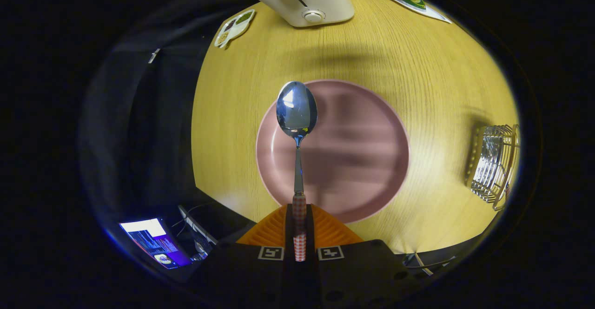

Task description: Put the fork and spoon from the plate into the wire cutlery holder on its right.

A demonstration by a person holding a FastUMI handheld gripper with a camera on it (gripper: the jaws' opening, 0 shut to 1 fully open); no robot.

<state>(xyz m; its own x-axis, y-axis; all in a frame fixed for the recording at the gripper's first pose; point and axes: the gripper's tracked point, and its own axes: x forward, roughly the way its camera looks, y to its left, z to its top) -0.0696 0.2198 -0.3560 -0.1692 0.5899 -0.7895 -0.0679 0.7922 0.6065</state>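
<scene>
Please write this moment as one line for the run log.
gripper: shut on spoon handle | spoon: held above pink plate | fork: not on plate | wire cutlery holder: right of plate | next: probably carry spoon to holder

ribbed gripper [300, 227] pads, square coded markers

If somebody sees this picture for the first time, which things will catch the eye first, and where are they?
The shiny spoon stands out first: the gripper is shut on its checkered handle, and its bowl sticks out ahead of the fingers over the pink plate. The wire cutlery holder stands on the wooden table, right of the plate.
</scene>
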